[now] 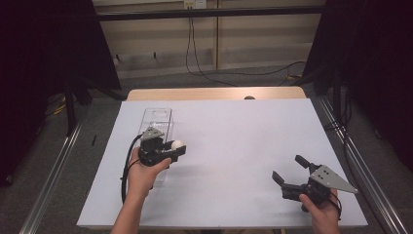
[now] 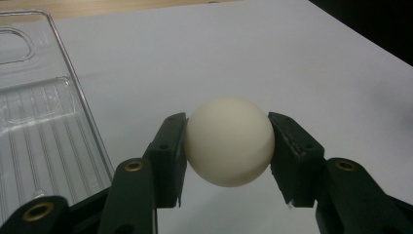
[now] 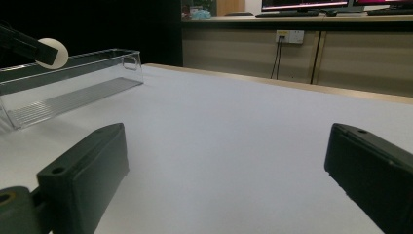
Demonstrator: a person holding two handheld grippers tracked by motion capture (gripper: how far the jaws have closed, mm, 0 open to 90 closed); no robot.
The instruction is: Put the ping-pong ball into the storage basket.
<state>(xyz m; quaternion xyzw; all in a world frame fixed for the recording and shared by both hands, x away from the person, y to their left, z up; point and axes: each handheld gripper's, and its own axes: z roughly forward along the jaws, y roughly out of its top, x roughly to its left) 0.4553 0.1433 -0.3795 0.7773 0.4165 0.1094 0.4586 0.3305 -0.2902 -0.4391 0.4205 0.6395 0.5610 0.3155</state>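
Broadly, the counter (image 1: 234, 146) under its white sheet carries a clear plastic bin (image 1: 157, 122) toward the left, lying lengthwise. Over the near end of that bin the left tongs (image 1: 176, 148) are clenched on a white ball (image 1: 177, 144); the left gripper view shows both pads pressed against its sides, the ball lifted off the sheet, with the bin's ribbed floor just beside it. The right tongs (image 1: 287, 169) rest near the counter's right front corner, jaws spread wide with nothing between them. As I judge it, the pickup is done and the ball is beside the bin; what is left is to bring it over the opening and let go.
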